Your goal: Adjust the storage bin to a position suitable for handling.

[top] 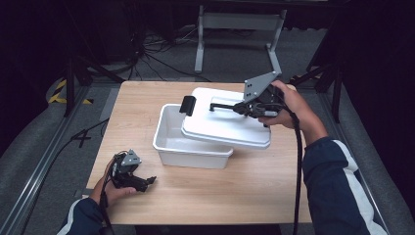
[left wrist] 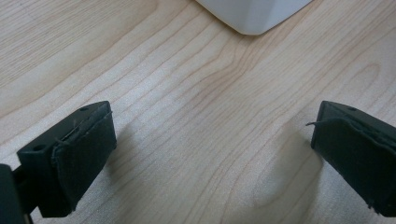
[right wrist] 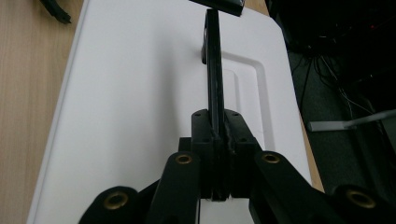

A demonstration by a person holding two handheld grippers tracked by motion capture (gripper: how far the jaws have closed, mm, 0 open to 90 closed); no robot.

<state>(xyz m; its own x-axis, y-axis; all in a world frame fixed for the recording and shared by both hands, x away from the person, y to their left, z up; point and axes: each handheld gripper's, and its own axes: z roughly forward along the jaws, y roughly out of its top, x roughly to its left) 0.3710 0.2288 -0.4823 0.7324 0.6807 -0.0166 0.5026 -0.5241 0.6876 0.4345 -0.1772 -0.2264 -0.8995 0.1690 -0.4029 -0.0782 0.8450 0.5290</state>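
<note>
A white plastic bin (top: 172,137) stands in the middle of the wooden table. Its white lid (top: 220,122) lies askew over the bin's right part, tilted, leaving the left of the bin uncovered. My right gripper (top: 241,107) is shut on the lid's black handle (right wrist: 214,74), which stands up from the lid (right wrist: 140,107). A black latch (top: 187,105) sits at the lid's far left end. My left gripper (top: 147,182) is open low over the table's front left, nothing between its fingers (left wrist: 74,158). A corner of the bin (left wrist: 252,14) lies ahead of it.
The wooden table (top: 142,98) has bare surface around the bin. Dark floor with cables (top: 147,54) and a grey metal stand (top: 240,29) lie beyond the far edge. Rails run along both sides of the table.
</note>
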